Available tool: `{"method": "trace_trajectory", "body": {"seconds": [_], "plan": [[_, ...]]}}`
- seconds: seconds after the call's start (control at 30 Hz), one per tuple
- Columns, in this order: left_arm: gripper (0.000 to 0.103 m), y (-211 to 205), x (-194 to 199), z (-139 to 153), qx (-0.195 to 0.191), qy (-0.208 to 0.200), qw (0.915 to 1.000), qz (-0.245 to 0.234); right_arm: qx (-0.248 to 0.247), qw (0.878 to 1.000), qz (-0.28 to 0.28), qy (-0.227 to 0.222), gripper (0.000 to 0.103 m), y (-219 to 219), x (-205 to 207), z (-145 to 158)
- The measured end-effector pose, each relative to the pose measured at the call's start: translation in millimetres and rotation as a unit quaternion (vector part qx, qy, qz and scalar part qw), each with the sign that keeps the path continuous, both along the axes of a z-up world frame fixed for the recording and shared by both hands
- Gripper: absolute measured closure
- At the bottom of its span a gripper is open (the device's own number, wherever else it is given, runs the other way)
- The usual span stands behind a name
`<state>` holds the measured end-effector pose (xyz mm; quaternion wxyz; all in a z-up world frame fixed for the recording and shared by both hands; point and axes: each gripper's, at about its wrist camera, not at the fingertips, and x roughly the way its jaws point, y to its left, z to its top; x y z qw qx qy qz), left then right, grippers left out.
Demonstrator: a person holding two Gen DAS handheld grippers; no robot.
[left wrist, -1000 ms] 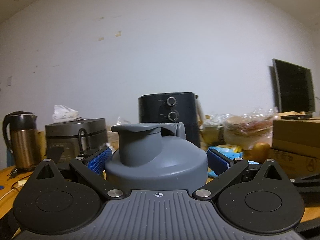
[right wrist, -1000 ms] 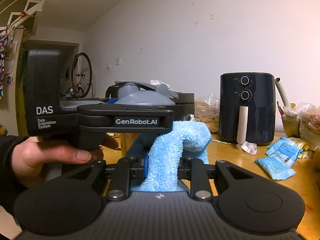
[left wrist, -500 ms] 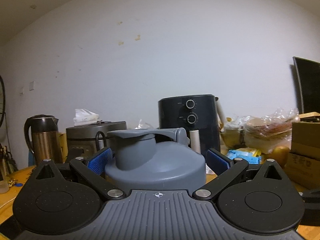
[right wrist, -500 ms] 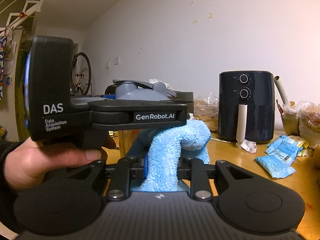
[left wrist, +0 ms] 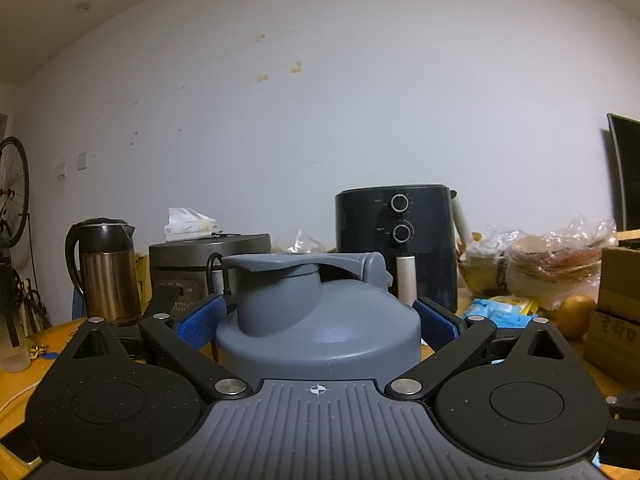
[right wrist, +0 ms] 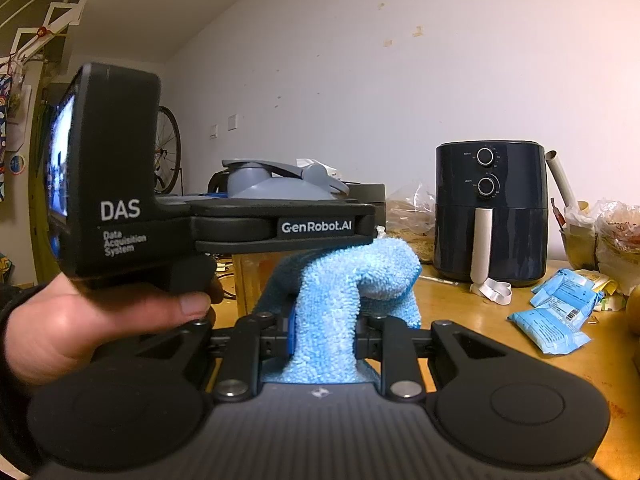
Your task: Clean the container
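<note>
Gripping container [left wrist: 320, 320] upright between blue pads [left wrist: 200, 320], left gripper [left wrist: 318, 322] clamped under grey lid; long axis vertical, flip cap hinge pointing toward air fryer [left wrist: 396, 240]. Right gripper [right wrist: 332, 336] pinched on blue cloth [right wrist: 348, 292], just left of air fryer, beside container body.
</note>
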<state>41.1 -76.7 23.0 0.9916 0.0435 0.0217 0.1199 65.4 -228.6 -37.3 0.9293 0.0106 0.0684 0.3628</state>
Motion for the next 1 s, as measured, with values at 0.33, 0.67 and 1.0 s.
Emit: {"method": "trace_trajectory", "body": {"seconds": [0.33,0.67,1.0], "plan": [[0.008,-0.8,-0.3,2.0,-0.004,0.005,1.0000,-0.002,0.000,1.000,0.001,-0.001,0.081,-0.8,-0.3,0.1],[0.008,3.8,-0.2,3.6,-0.009,0.014,0.9997,-0.017,-0.001,1.000,0.000,0.001,0.081,-0.4,1.3,-0.2],[0.007,7.5,3.5,-0.6,-0.020,0.030,0.9991,-0.025,-0.002,1.000,0.001,0.002,0.081,0.2,2.0,-0.2]]}}
